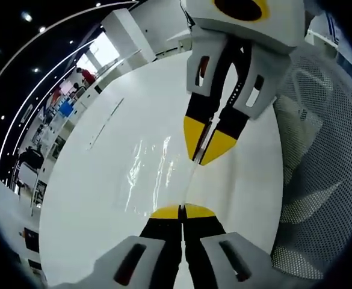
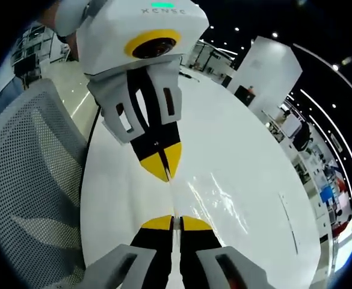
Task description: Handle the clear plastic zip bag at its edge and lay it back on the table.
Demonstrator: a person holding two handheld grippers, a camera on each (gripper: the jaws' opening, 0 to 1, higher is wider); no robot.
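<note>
Now both yellow-tipped tongs, left (image 1: 182, 212) and right (image 2: 174, 223), are pinching the clear plastic zip bag (image 1: 154, 174) along one edge, stretching it above the white surface (image 1: 91, 198), laying-down remaining.

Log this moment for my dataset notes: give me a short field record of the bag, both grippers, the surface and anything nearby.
object: clear plastic zip bag, stretched between the two grippers above the table
left gripper: jaws shut on one bag edge
right gripper: jaws shut on the opposite bag edge
gripper layout: facing each other, tips close
surface: glossy white table
nearby: white mesh-backed chair beside the table
bag state: wrinkled, glinting; contents cannot be told
</note>
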